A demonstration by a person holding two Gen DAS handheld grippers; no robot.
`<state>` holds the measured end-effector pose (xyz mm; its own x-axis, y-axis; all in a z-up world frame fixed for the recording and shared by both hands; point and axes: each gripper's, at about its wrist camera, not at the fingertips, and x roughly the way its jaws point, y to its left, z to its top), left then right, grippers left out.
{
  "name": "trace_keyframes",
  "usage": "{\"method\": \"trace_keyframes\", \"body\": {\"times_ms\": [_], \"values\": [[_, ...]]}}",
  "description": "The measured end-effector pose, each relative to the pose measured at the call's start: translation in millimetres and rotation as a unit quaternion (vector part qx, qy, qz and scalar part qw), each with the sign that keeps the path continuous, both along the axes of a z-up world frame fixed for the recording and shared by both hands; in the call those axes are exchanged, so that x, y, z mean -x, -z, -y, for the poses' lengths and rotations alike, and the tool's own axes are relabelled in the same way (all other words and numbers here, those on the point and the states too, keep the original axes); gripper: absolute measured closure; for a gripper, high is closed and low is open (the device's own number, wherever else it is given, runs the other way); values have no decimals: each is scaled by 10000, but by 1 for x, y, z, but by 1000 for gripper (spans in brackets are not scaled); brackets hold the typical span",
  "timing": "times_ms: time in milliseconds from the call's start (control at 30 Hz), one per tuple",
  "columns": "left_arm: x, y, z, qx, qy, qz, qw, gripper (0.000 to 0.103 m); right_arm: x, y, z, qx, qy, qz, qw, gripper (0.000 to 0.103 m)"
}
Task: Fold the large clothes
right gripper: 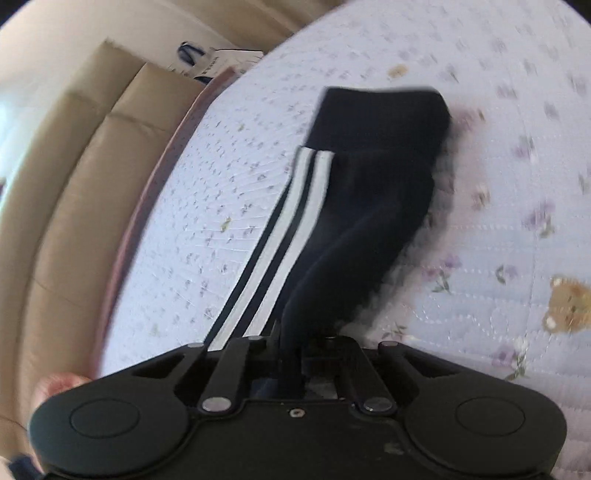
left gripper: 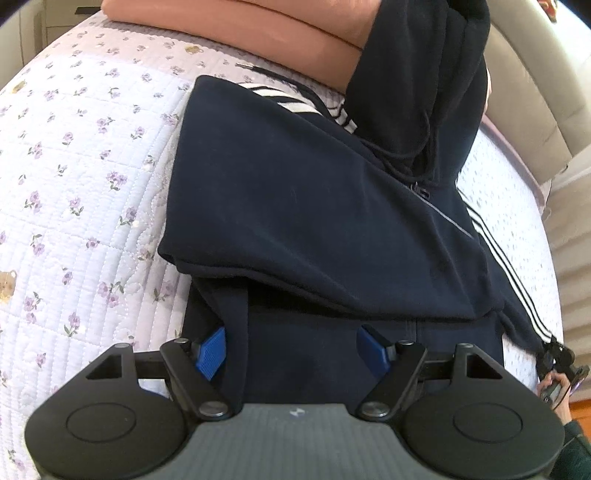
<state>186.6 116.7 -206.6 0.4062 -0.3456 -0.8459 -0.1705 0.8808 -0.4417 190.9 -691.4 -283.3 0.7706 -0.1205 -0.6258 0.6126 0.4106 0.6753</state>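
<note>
- Hoodie (left gripper: pixel 303 221): we see a navy zip garment with white stripes, partly folded, lying on the quilt (left gripper: pixel 85 192) of a bed.
- Its hood (left gripper: pixel 428 74) rises at the far end and leans against an orange cushion (left gripper: pixel 266 26).
- A zipper (left gripper: pixel 443 218) runs diagonally across the upper layer, and a drawstring (left gripper: pixel 399 155) dangles near the collar.
- Our left gripper (left gripper: pixel 291 350) has its jaws spread wide, one blue pad (left gripper: pixel 212 350) at each side of the hoodie's near edge; a fold of fabric lies between them, and we cannot tell whether the pads touch it.
- Our right gripper (right gripper: pixel 291 350) has its jaws drawn together on the sleeve (right gripper: pixel 343 206), which runs out from the fingers, its cuff (right gripper: pixel 380 118) at the far end above the quilt (right gripper: pixel 498 229).
- The right wrist view is blurred, so the exact contact at the fingertips is unclear.
- From the left wrist view, the striped sleeve (left gripper: pixel 513 273) trails off to the right toward the other gripper (left gripper: pixel 557 362), seen small at the quilt's edge.
- A beige padded headboard (right gripper: pixel 74 166) borders the bed.
</note>
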Motion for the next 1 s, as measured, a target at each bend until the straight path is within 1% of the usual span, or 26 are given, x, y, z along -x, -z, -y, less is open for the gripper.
{"method": "trace_keyframes", "body": {"times_ms": [67, 100, 167, 200, 267, 333, 400, 433, 467, 500, 533, 567, 633, 667, 733, 767, 800, 867, 900, 967, 1000], "values": [[0, 0, 0, -1, -44, -3, 10000, 27, -6, -13, -11, 376, 23, -192, 9991, 95], [0, -1, 0, -25, -54, -5, 10000, 27, -7, -21, -15, 419, 106, -183, 9989, 94], [1, -5, 0, -116, -83, 28, 9999, 27, -7, -42, -21, 429, 237, 175, 9986, 94], [2, -8, 0, -159, -119, 67, 9998, 27, -11, -53, -25, 519, 235, 342, 9978, 94], [4, -12, -2, -163, -182, 130, 9996, 27, -16, -90, -41, 823, 110, 757, 9937, 93], [6, -15, -6, -60, -220, 216, 9995, 27, -25, -137, -68, 1287, -279, 1257, 9833, 93], [8, -18, -10, 25, -280, 257, 9993, 27, -32, -187, -108, 1739, -786, 1837, 9643, 93], [10, -19, -12, 53, -305, 281, 9991, 27, -32, -210, -130, 1889, -1061, 2143, 9524, 93], [11, -19, -14, 69, -319, 303, 9990, 27, -33, -233, -158, 1994, -1387, 2487, 9376, 93], [12, -21, -15, 91, -334, 335, 9988, 27, -32, -251, -182, 2048, -1654, 2735, 9251, 93], [13, -22, -17, 120, -354, 367, 9986, 27, -30, -266, -208, 2104, -1927, 2967, 9114, 93], [14, -24, -20, 147, -374, 405, 9984, 27, -28, -280, -240, 2172, -2234, 3216, 8942, 93], [16, -29, -23, 215, -416, 524, 9975, 28, -27, -290, -294, 2215, -2812, 3431, 8684, 93], [18, -32, -26, 249, -442, 576, 9970, 28, -27, -288, -324, 2230, -3124, 3412, 8580, 93], [19, -37, -29, 267, -475, 674, 9962, 28, -27, -271, -373, 2246, -3603, 3280, 8439, 94], [20, -40, -30, 248, -486, 728, 9959, 28, -27, -252, -400, 2251, -3898, 3107, 8372, 94], [21, -41, -31, 218, -500, 764, 9956, 28, -28, -233, -421, 2217, -4142, 2889, 8341, 94], [24, -43, -33, 174, -514, 818, 9952, 28, -31, -177, -461, 2063, -4711, 2263, 8272, 94], [25, -43, -35, 168, -529, 829, 9950, 28, -32, -149, -478, 2100, -5002, 1898, 8183, 94], [27, -41, -39, 189, -571, 789, 9951, 28, -30, -88, -512, 2265, -5568, 1047, 7923, 93], [28, -39, -41, 210, -584, 762, 9952, 28, -32, -64, -517, 2213, -5791, 744, 7811, 93]]}}
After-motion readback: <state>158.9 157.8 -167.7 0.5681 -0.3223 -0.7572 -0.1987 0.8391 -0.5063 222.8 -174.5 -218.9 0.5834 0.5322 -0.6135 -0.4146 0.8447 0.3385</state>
